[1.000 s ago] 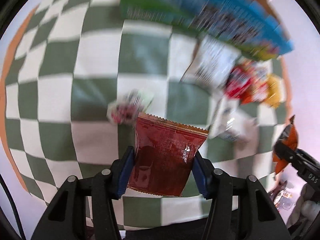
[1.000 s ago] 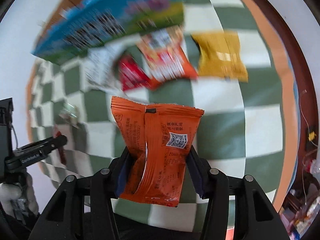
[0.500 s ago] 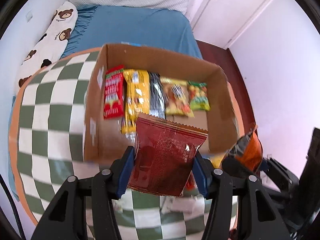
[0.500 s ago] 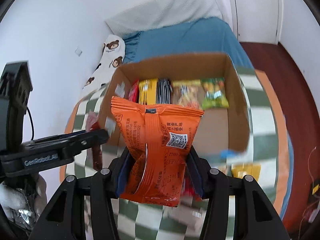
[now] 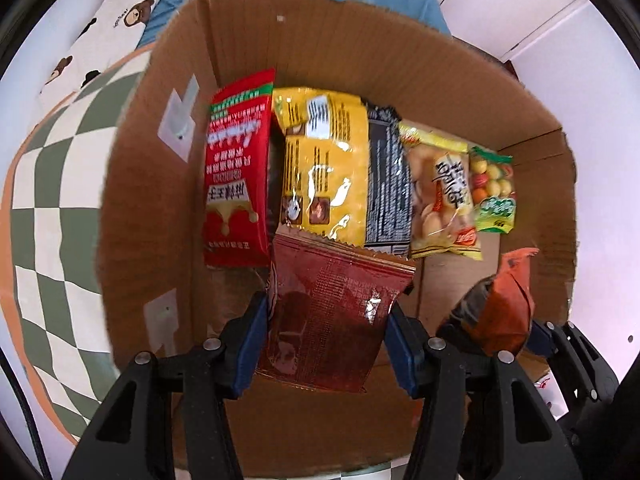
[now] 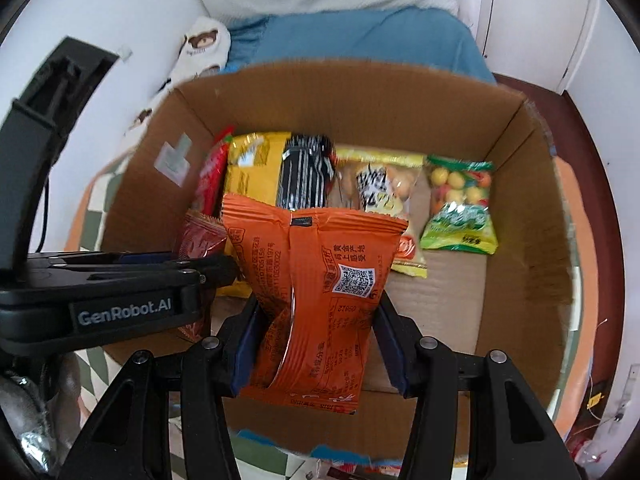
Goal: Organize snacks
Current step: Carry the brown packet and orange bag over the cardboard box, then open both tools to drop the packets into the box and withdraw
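Five packets already lie in a row in the cardboard box [image 5: 360, 52], while the left tool [image 5: 326, 332] is clamped on a dark red packet [image 5: 332, 316] and the right tool [image 6: 314, 340] on an orange packet [image 6: 316, 300], both above the box and not yet placed.

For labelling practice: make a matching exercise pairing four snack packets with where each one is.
1. dark red packet
2. orange packet
3. green packet
4. bright red packet

A. far left of the row in the cardboard box
B. held in the left tool
C. far right of that row
D. held in the right tool

Pairs: 1-B, 2-D, 3-C, 4-A
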{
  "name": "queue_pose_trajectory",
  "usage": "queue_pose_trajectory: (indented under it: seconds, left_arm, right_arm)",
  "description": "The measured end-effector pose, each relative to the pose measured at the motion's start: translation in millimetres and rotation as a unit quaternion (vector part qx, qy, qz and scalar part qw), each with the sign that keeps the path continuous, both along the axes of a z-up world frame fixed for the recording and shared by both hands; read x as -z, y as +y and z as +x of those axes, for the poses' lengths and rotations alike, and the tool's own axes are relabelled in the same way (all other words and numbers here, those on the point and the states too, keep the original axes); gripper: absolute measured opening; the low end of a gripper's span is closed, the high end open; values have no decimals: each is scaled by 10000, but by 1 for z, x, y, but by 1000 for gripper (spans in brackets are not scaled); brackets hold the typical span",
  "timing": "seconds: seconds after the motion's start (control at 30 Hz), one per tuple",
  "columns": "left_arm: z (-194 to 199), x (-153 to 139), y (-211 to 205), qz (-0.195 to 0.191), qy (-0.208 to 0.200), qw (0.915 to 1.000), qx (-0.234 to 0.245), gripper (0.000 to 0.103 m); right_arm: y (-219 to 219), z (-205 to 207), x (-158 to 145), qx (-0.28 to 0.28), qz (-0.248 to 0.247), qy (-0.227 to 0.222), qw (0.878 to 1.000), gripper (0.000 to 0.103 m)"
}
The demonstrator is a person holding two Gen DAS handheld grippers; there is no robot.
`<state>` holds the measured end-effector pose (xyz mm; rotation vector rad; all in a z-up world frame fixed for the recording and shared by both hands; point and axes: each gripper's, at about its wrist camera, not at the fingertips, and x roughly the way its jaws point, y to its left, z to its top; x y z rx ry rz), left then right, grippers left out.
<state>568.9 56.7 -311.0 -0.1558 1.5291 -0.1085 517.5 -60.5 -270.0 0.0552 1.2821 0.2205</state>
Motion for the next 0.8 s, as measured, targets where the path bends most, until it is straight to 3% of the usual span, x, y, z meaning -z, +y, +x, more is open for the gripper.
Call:
queue_pose_trajectory:
  seconds: [0.27, 0.3, 0.37, 0.4, 0.53, 0.8]
  left_arm:
    - [-9, 13, 2, 3, 165, 9999, -37, 54]
    - [-9, 15, 5, -37, 192, 9998, -98, 55]
    - [-11, 17, 10, -39, 171, 9996, -225, 64]
    - [-12, 16, 12, -49, 157, 9995, -255, 70]
    - [-16, 10, 13, -94, 102, 9996, -266, 73]
    - [-30, -18, 9, 101, -296, 9994, -131, 77]
  right_arm:
    - [2, 4, 24, -158, 54, 432, 9989, 58]
    - [4, 6, 28, -173, -8, 531, 9984, 62]
    - [5, 6, 29, -224, -150, 524, 9983, 85]
    - [5, 6, 28, -235, -165, 512, 9983, 88]
    - [-4, 5, 26, -84, 6, 616, 9981, 93]
    - [-34, -11, 7, 279, -87, 376, 9989, 93]
